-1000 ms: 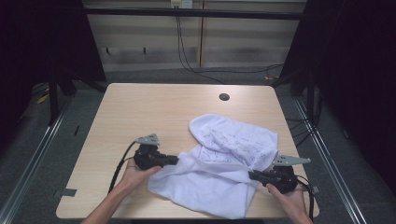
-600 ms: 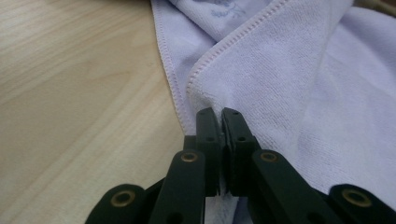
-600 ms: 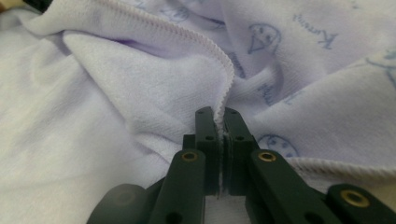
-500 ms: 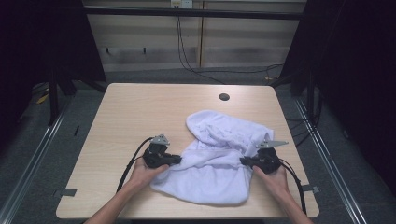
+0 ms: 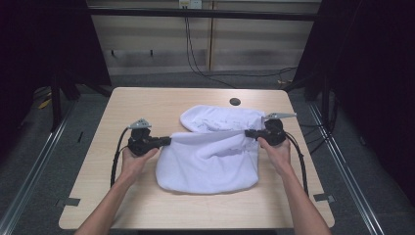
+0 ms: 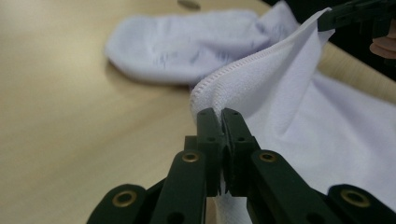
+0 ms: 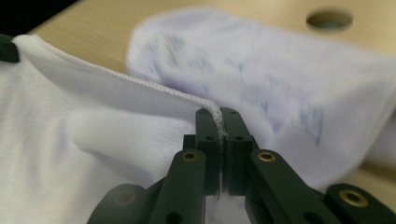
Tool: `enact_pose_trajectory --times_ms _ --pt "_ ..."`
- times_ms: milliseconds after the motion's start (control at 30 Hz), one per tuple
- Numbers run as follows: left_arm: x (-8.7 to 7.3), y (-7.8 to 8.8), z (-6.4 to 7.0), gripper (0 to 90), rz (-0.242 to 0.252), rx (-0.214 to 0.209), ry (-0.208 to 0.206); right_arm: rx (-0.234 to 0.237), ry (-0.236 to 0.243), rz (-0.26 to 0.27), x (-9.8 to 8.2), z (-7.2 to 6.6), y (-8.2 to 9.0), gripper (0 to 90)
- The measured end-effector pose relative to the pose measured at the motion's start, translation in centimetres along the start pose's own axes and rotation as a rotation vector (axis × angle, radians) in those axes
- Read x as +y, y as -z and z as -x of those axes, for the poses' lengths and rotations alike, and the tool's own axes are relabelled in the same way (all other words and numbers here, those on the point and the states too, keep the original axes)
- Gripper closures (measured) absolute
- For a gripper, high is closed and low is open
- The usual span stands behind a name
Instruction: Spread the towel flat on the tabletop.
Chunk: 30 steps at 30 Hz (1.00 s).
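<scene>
A white towel (image 5: 210, 156) lies on the wooden table (image 5: 147, 107), its near part lifted and pulled taut between both grippers. My left gripper (image 5: 167, 140) is shut on the towel's left corner; in the left gripper view the jaws pinch the stitched hem (image 6: 219, 116). My right gripper (image 5: 248, 132) is shut on the opposite corner, and the right gripper view has the hem (image 7: 217, 116) clamped between its jaws. The far part of the towel (image 5: 215, 117) rests bunched on the table behind the stretched edge. The other gripper (image 6: 355, 14) shows at the far end of the edge.
A round dark hole (image 5: 235, 102) sits in the table near its far edge. Cables trail from both grippers along the table. Bare wood spreads to the left of the towel and toward the near edge. Metal rails run along both sides of the table.
Both hands moved away from the near edge and farther apart, drawing the towel's edge straight and taut between them. The towel's near part lifted and shifted with them.
</scene>
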<state>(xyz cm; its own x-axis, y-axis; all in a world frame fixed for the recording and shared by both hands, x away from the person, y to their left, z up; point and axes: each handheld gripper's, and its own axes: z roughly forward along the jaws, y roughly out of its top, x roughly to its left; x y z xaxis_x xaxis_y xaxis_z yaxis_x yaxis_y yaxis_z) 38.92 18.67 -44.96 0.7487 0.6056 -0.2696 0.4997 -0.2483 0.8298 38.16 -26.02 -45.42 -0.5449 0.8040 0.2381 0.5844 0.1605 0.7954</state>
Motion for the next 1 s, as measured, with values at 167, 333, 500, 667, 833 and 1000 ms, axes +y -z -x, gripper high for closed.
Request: enact_pose_trajectory --times_ms 167,333,500,667,833,1000 --pt "4.5 3.7 1.7 87.3 0.142 -0.034 -0.064 0.012 0.057 0.133 5.2 -1.8 4.7 87.3" --pt "8.9 7.0 4.4 87.4 0.240 -0.064 -0.154 -0.002 0.127 0.209 9.4 -3.2 9.6 87.3" --pt "13.3 10.2 7.6 87.3 0.319 -0.072 -0.247 0.005 0.162 0.317 12.4 -4.8 14.7 87.2" --pt "13.3 12.3 10.4 87.3 0.329 -0.093 -0.306 0.050 0.200 0.408 12.5 -6.9 18.9 87.2" --pt "6.2 11.0 10.5 86.9 0.219 -0.171 -0.249 0.105 0.195 0.299 5.8 -7.7 18.5 87.2" --pt "-3.1 8.9 10.8 86.9 0.069 -0.241 -0.158 0.195 0.120 0.183 -3.8 -8.6 17.0 87.2"
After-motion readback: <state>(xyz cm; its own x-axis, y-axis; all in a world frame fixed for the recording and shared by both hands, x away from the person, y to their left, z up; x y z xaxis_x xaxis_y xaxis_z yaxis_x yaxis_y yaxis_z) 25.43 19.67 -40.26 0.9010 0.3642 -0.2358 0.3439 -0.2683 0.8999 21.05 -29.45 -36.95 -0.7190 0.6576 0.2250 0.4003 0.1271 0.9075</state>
